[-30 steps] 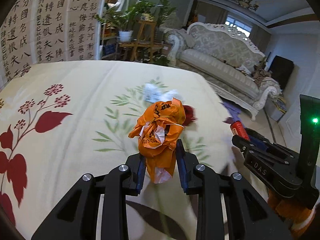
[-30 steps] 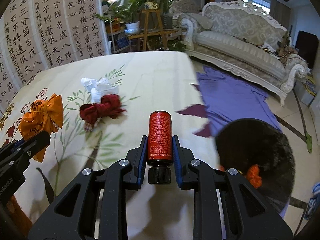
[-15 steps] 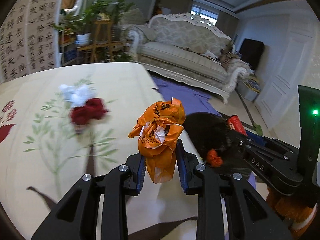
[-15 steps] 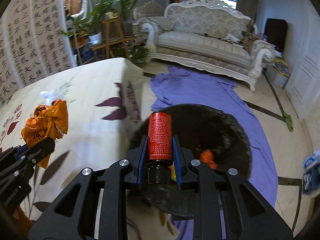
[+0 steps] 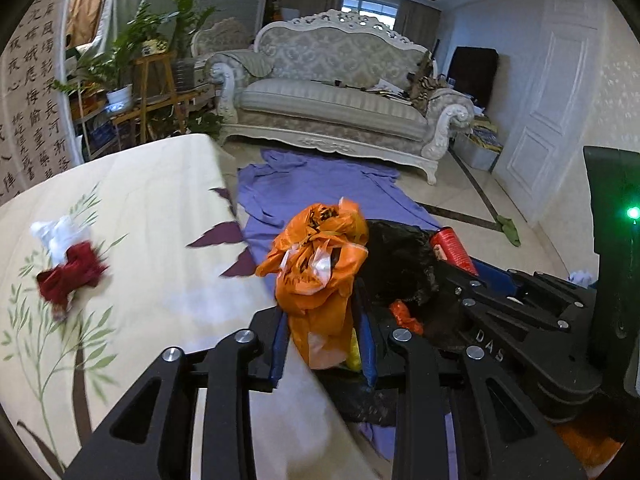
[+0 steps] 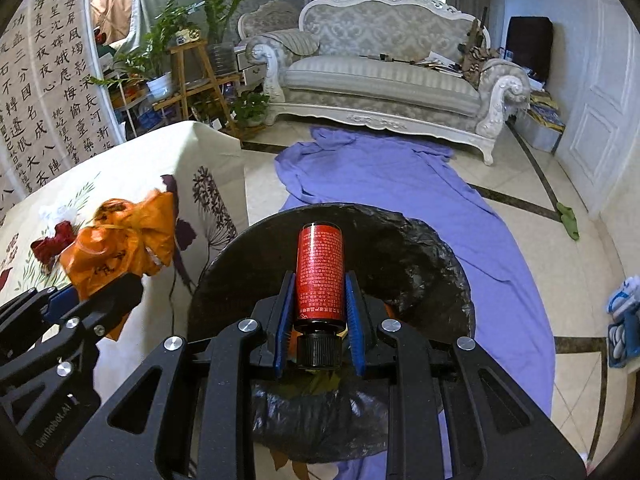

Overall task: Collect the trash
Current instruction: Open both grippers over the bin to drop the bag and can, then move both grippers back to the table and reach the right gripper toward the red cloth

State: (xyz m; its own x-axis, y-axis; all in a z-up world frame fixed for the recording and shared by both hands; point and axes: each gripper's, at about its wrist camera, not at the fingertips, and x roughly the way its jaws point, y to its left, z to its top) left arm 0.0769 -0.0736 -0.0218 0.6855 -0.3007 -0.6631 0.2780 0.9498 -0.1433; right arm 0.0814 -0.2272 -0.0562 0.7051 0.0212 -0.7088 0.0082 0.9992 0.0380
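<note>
The left gripper [image 5: 322, 344] has its 2 blue-padded jaws pressed narrowly onto a crumpled orange plastic bag [image 5: 318, 264], which sticks up between them and hangs over the edge of the table [image 5: 152, 208], close to the bin. The right gripper [image 6: 320, 320] clamps a red cylindrical bottle [image 6: 320, 270] with a black screw cap, held lengthwise between its pads, cap toward the camera. That bottle sits directly above the open mouth of a round trash bin lined with a black bag [image 6: 420, 264], which stands on the floor beside the table. Inside the bin, a bit of orange trash [image 5: 406, 314] shows. Seen from the left wrist, the right gripper lies just to the right, with the red bottle poking out over the black liner. On the floral tablecloth 2 more pieces remain: a red crumpled wad [image 5: 70, 274] and a white crumpled tissue [image 5: 60, 234], touching each other, well apart from both grippers. A purple cloth [image 6: 400, 176] spreads across the tiled floor under the bin, reaching toward an ornate white sofa [image 6: 384, 76] at the back.
</note>
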